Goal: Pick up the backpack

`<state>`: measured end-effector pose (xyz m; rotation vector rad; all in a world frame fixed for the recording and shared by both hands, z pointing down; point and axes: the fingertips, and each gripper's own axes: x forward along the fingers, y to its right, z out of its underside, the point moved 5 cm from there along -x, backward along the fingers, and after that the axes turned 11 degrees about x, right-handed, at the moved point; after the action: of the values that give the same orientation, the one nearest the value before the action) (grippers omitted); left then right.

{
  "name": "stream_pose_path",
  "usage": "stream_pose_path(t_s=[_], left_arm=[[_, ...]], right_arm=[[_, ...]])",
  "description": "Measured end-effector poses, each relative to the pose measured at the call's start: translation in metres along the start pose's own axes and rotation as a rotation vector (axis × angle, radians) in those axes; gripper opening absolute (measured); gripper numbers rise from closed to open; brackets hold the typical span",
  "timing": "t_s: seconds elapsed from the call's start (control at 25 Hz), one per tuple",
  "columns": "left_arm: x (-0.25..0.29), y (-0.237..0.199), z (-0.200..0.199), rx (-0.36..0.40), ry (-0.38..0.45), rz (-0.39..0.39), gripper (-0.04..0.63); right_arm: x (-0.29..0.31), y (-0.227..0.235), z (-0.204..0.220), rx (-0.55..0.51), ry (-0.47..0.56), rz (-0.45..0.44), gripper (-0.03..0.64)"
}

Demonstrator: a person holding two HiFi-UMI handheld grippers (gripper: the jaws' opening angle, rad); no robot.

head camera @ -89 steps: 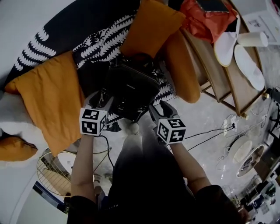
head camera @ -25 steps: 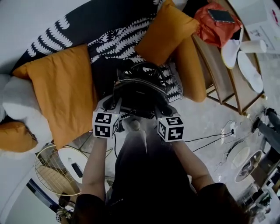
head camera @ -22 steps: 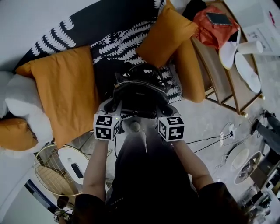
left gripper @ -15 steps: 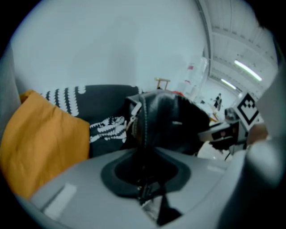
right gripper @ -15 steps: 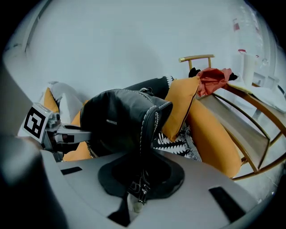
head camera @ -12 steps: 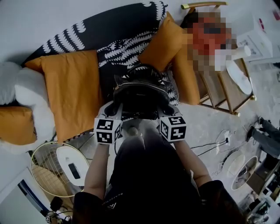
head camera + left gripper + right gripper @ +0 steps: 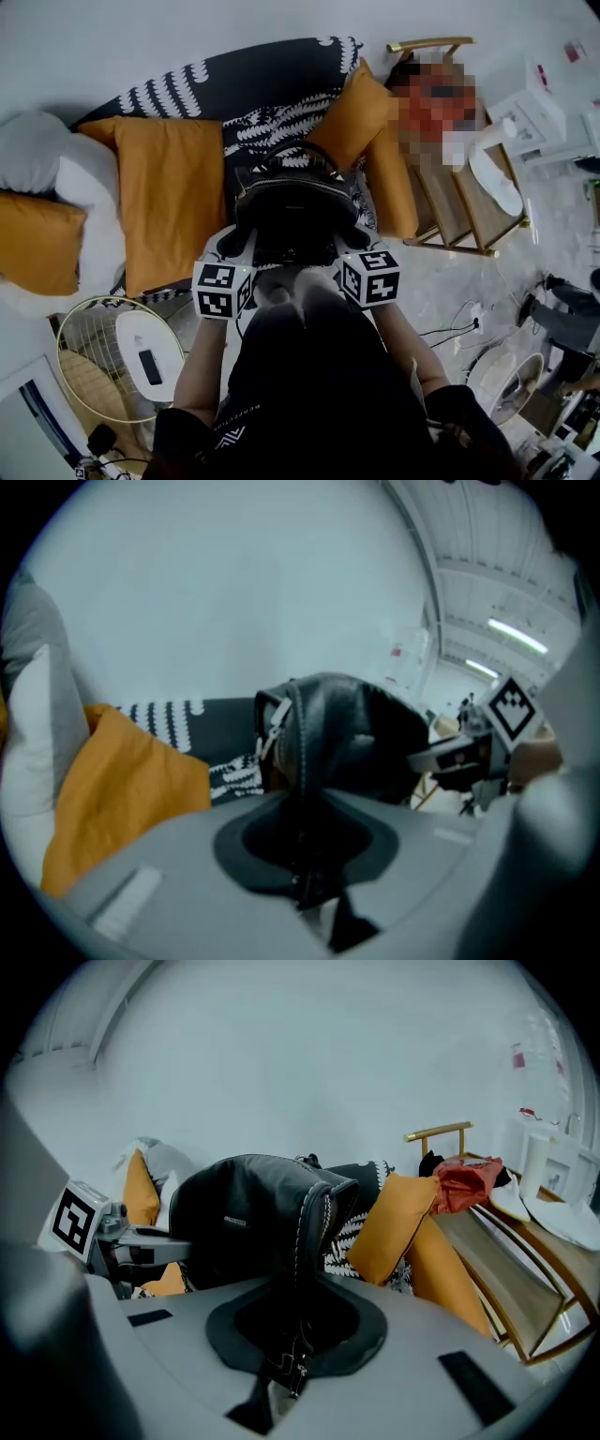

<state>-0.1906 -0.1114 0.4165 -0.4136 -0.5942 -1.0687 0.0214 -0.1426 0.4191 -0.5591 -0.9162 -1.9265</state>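
Two grips are confirmed, both on the backpack, and I record them from left to right.

Left gripper: my jaws have just been closing further. They now pinch the black leather edge on the bag's left side, and the seam runs straight down between them.

Centre: the backpack hangs upright between my two grippers. It is in front of the patterned throw, with the left orange cushion on one side and the right orange cushion on the other.

Right gripper: my jaws are pressed onto the white-stitched edge on the bag's right side, and that grip is unchanged.

Change noted: a second ago the bag sat lower, against the throw. Both gripper views now show its top against the bare white wall, above the cushions.

Assessment: the bag appears to be off the couch and carried by my two pinches alone, so the pick-up looks essentially done. The remaining concern is the smooth leather slipping out of such narrow holds if one side drops.
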Motion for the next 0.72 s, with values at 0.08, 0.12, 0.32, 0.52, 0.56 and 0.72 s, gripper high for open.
stream_pose_path(t_s=[0.08,0.12,0.32,0.52,0.56,0.72], left_arm=[[-0.01,0.0,-0.002,0.008,0.014,-0.013,0.061],[-0.015,0.001,-0.004,0.007,0.02,-0.019,0.06],[-0.039,-0.001,-0.007,-0.017,0.054,-0.038,0.06],[-0.058,0.001,-0.011,-0.032,0.079,-0.059,0.058],[-0.06,0.002,-0.012,-0.034,0.082,-0.063,0.057],[-0.068,0.004,-0.015,-0.049,0.097,-0.088,0.057]], right_arm=[[-0.005,-0.007,-0.003,-0.012,0.003,-0.015,0.029],[-0.008,-0.01,-0.004,-0.02,0.003,-0.021,0.029],[-0.022,-0.029,-0.014,-0.064,0.019,-0.051,0.029],[-0.034,-0.041,-0.02,-0.088,0.04,-0.069,0.029],[-0.036,-0.042,-0.022,-0.091,0.044,-0.072,0.029],[-0.041,-0.046,-0.027,-0.107,0.057,-0.082,0.029]])
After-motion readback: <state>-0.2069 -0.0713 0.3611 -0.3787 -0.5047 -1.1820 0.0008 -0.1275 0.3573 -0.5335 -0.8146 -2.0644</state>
